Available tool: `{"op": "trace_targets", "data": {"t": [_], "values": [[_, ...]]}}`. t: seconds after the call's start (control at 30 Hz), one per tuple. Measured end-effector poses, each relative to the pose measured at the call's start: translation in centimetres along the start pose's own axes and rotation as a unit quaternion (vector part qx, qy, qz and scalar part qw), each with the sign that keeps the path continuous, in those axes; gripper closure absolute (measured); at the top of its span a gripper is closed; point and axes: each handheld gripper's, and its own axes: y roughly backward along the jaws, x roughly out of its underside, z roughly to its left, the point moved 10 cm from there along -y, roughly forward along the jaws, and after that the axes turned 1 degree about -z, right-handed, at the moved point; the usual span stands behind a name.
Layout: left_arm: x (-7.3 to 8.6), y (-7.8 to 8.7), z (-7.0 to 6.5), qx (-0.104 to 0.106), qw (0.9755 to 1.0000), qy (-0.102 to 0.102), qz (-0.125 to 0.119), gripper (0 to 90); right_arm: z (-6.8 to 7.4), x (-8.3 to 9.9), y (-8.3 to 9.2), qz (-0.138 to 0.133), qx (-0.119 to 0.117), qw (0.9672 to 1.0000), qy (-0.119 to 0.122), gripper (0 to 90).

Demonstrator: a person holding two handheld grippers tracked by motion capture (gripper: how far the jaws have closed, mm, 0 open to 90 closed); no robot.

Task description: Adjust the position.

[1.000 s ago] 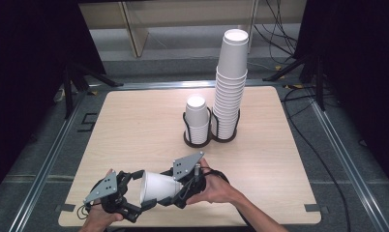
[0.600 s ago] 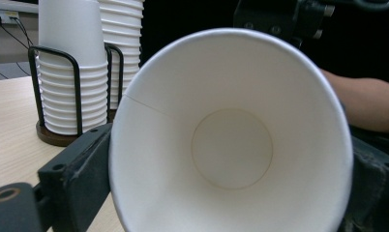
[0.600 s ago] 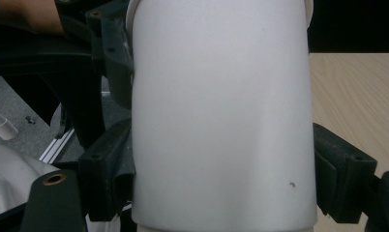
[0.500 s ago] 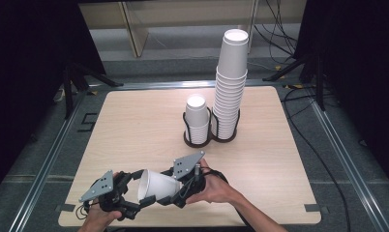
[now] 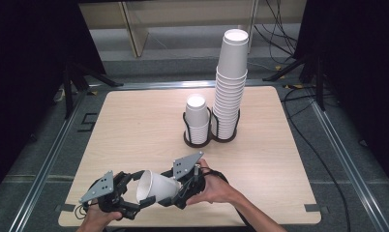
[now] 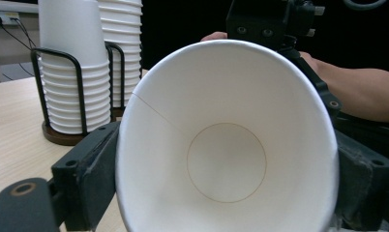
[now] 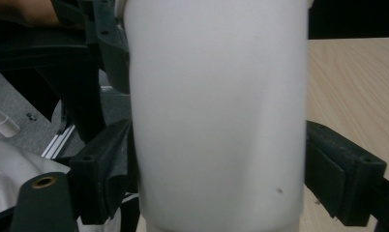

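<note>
White paper formed the cup (image 5: 156, 186) that lay on its side between the two grippers near the front edge of the tabletop (image 5: 134, 125) in the high view, its open mouth turned toward the left gripper (image 5: 134, 195) and its base toward the right gripper (image 5: 180, 193). Each gripper sat in one of the person's hands, the forearms coming in from the bottom. Farther back on the tabletop stood a black wire holder (image 5: 209, 133) with two rings: a short stack of cups (image 5: 197, 118) in one, a tall stack of cups (image 5: 230, 87) in the other, just beside each other.

From the left gripper view, the cup (image 6: 226, 145) faced the camera mouth-first, its round bottom showing deep inside. Black pads (image 6: 93, 179) sat against the rim on either side; the jaws had just been closing, with the cup's rim between them, and they looked to be pressed on it. The right hand (image 6: 357, 92) and its gripper showed behind the cup, and the short stack (image 6: 74, 72) in the holder (image 6: 57, 133) stood on the wood at the left.

From the right gripper view, the cup's wall (image 7: 216, 116) rose straight up between the jaws, which were clamped on it from both sides, the pads (image 7: 110, 169) touching the paper. Wooden tabletop (image 7: 347, 82) showed at the right.
</note>
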Motion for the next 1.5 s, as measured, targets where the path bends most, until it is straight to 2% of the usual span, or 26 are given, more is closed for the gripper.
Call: {"op": "trace_targets", "data": {"t": [0.03,0.2,0.27,0.3,0.37,0.4,0.43,0.47,0.53,0.57,0.63,0.67,0.7,0.77,0.8,0.87,0.9,0.97,1.0,1.03,1.2,1.23,1.27,1.33,1.4,1.5], "values": [[0.0,0.1,0.1,-0.003,1.0,-0.001,0.0,12.0,0.0,0.1,0.1,0.0,0.002,0.9998,-0.019,16.1],[0.1,0.5,1.0,-0.028,0.9996,-0.003,0.008,12.1,-0.4,0.0,1.2,-0.006,0.012,0.9996,-0.026,15.7],[0.1,0.4,1.5,-0.035,0.9994,-0.002,0.006,12.1,-1.0,0.1,1.8,-0.006,0.029,0.9993,-0.021,15.7],[0.5,0.7,1.9,-0.055,0.9981,-0.007,0.026,12.1,-1.2,0.2,2.0,-0.006,0.037,0.999,-0.025,15.6],[0.5,0.6,2.1,-0.058,0.998,-0.007,0.022,12.1,-1.2,0.3,2.3,-0.002,0.04,0.9986,-0.036,15.7],[0.7,0.8,2.5,-0.075,0.9964,-0.01,0.038,12.1,-1.4,0.4,2.5,-0.002,0.046,0.9982,-0.038,15.9],[0.8,0.7,2.8,-0.082,0.9959,-0.011,0.036,12.1,-2.1,0.8,2.9,0.005,0.069,0.9968,-0.04,15.8],[0.8,0.7,2.8,-0.082,0.9959,-0.011,0.036,12.1,-2.1,0.8,2.9,0.005,0.069,0.9968,-0.04,15.8],[1.3,1.0,3.4,-0.107,0.9925,-0.013,0.058,12.1,-2.7,1.1,3.5,0.0,0.09,0.9946,-0.05,15.9],[1.3,1.0,3.4,-0.107,0.9925,-0.013,0.058,12.1,-2.9,1.2,3.8,0.002,0.096,0.994,-0.051,16.1],[1.4,0.9,3.7,-0.114,0.9915,-0.017,0.06,12.1,-3.2,1.4,4.0,0.004,0.106,0.9928,-0.055,16.1],[1.6,1.0,4.1,-0.125,0.9895,-0.021,0.069,12.1,-3.2,1.6,4.2,0.006,0.106,0.9927,-0.056,16.2],[1.6,1.0,4.1,-0.125,0.9895,-0.021,0.069,12.1,-3.3,1.6,4.3,0.005,0.109,0.9924,-0.056,16.6],[1.8,1.3,4.5,-0.141,0.986,-0.027,0.085,12.0,-3.4,1.9,4.4,0.009,0.115,0.9916,-0.058,16.9],[1.7,1.1,4.6,-0.143,0.9863,-0.026,0.077,12.0,-3.4,2.0,4.4,0.011,0.116,0.9915,-0.058,17.1],[2.0,1.4,4.9,-0.154,0.9831,-0.031,0.094,12.0,-3.5,2.2,4.3,0.014,0.12,0.991,-0.057,17.2],[2.0,1.3,5.0,-0.153,0.9839,-0.027,0.088,12.0,-3.7,2.3,4.3,0.015,0.128,0.9903,-0.052,16.7],[2.1,1.3,5.1,-0.154,0.9833,-0.03,0.092,12.0,-3.5,2.4,3.9,0.025,0.129,0.9902,-0.049,16.6],[2.1,1.4,5.2,-0.159,0.9814,-0.035,0.102,12.0,-3.4,2.5,3.7,0.03,0.126,0.9906,-0.042,16.6],[2.0,1.2,5.3,-0.157,0.9794,-0.065,0.109,12.0,-3.3,2.5,3.4,0.036,0.127,0.9906,-0.038,16.5],[2.3,1.0,4.6,-0.147,0.9761,-0.085,0.136,12.0,-2.8,2.7,2.0,0.058,0.12,0.9908,-0.023,16.3],[2.4,0.8,4.3,-0.143,0.9765,-0.085,0.137,12.0,-2.8,2.7,2.0,0.058,0.12,0.9908,-0.023,16.3],[2.5,0.9,4.3,-0.144,0.9737,-0.091,0.151,12.0,-2.7,2.6,1.8,0.059,0.117,0.9911,-0.022,16.5],[2.5,0.8,4.3,-0.146,0.9734,-0.088,0.154,12.0,-2.7,2.5,1.6,0.058,0.117,0.9912,-0.021,16.5],[2.4,1.1,4.7,-0.151,0.9714,-0.084,0.163,12.0,-2.6,2.3,1.7,0.056,0.115,0.9916,-0.015,17.0],[2.2,1.3,5.9,-0.164,0.9704,-0.078,0.159,11.9,-2.9,2.2,2.3,0.048,0.122,0.991,-0.027,17.6]]}}
